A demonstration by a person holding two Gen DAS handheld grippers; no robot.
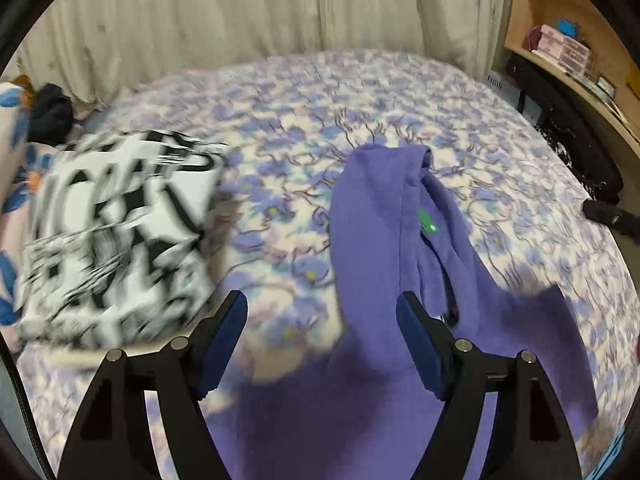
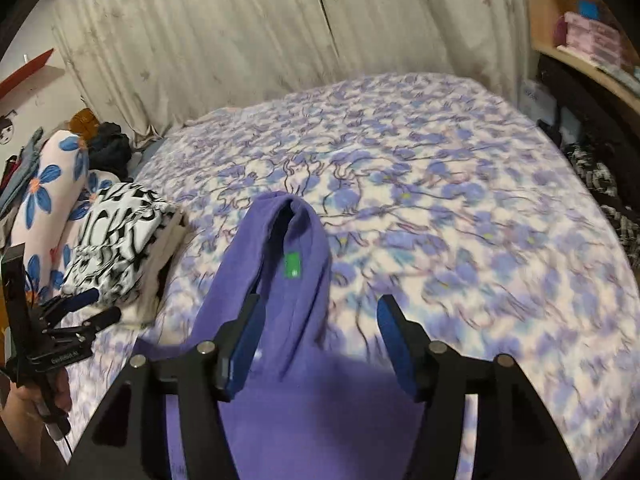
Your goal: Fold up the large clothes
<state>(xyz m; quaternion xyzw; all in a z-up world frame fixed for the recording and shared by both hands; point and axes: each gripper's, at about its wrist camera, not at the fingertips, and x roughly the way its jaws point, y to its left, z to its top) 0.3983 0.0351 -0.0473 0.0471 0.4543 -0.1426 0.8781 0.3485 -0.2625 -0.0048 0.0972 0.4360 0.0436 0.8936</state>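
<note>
A purple garment (image 1: 372, 216) is lying lengthwise on a bed (image 1: 500, 184) covered in a blue-flowered spread, its narrow folded end pointing toward the far curtain (image 1: 248, 12) and its broad end spreading out toward the cameras. A small green label (image 2: 292, 266) is showing along its inner fold.

The left gripper (image 1: 322, 320) is hovering above the near part of the garment with its jaws standing wide apart and nothing between the pads. The right gripper (image 2: 320, 328) is also hanging over the cloth, jaws parted moderately and gripping nothing; its left pad is overlapping the purple fabric in view, though whether it touches I cannot tell.

To the left, a folded black-and-white printed cloth (image 1: 116, 236) is sitting near the bed's left edge, close beside the purple garment. A flowered pillow (image 2: 48, 208) is lying beyond it. The right half of the bed and the stretch up to the curtain are lying bare. A wooden shelf (image 1: 568, 52) is bordering the far right side.
</note>
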